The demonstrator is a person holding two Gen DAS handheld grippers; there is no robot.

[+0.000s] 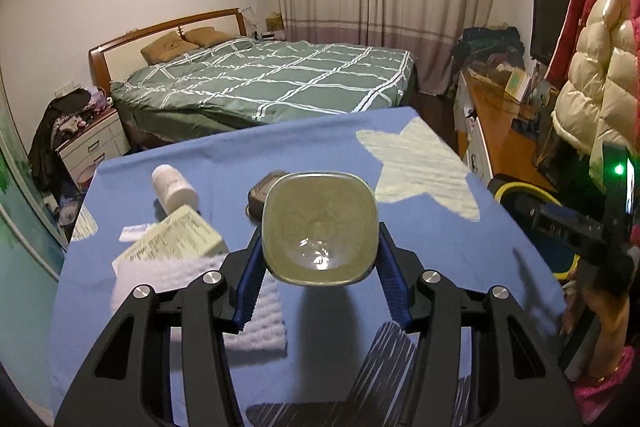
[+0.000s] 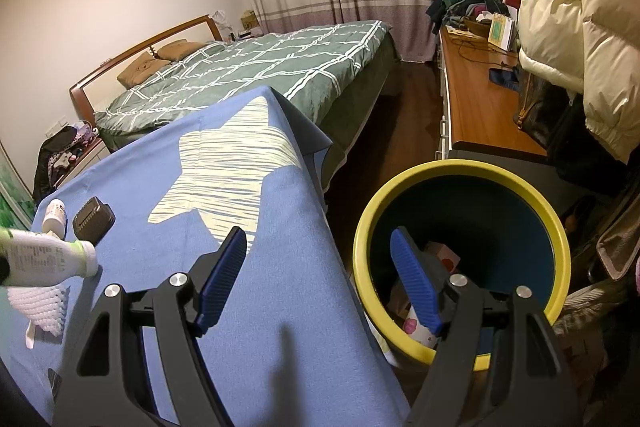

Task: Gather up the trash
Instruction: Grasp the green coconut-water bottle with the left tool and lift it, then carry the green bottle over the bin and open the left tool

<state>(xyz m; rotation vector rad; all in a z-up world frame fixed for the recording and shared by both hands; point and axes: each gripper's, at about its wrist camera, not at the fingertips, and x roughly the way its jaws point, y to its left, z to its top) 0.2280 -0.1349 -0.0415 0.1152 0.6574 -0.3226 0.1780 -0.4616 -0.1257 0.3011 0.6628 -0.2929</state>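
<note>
My left gripper (image 1: 320, 239) is shut on a white plastic bottle (image 1: 320, 227), seen bottom-on, held above the blue tablecloth (image 1: 460, 267). The same bottle shows lying sideways in the right wrist view (image 2: 48, 261) at the left edge. My right gripper (image 2: 318, 267) is open and empty, over the table's right edge, one finger above the yellow-rimmed trash bin (image 2: 560, 239). The bin holds some trash, including a pink-patterned carton (image 2: 416, 327). On the cloth lie a small white jar (image 1: 174, 187), a printed box (image 1: 176, 239), white foam sheet (image 1: 260, 323) and a dark brown object (image 1: 258, 193).
A bed with a green checked cover (image 1: 272, 75) stands beyond the table. A wooden desk (image 2: 480, 107) with clutter runs along the right wall, with a puffy cream jacket (image 2: 580, 27) hanging over it. A nightstand (image 1: 92, 143) stands at the left. Dark floor lies between table and bin.
</note>
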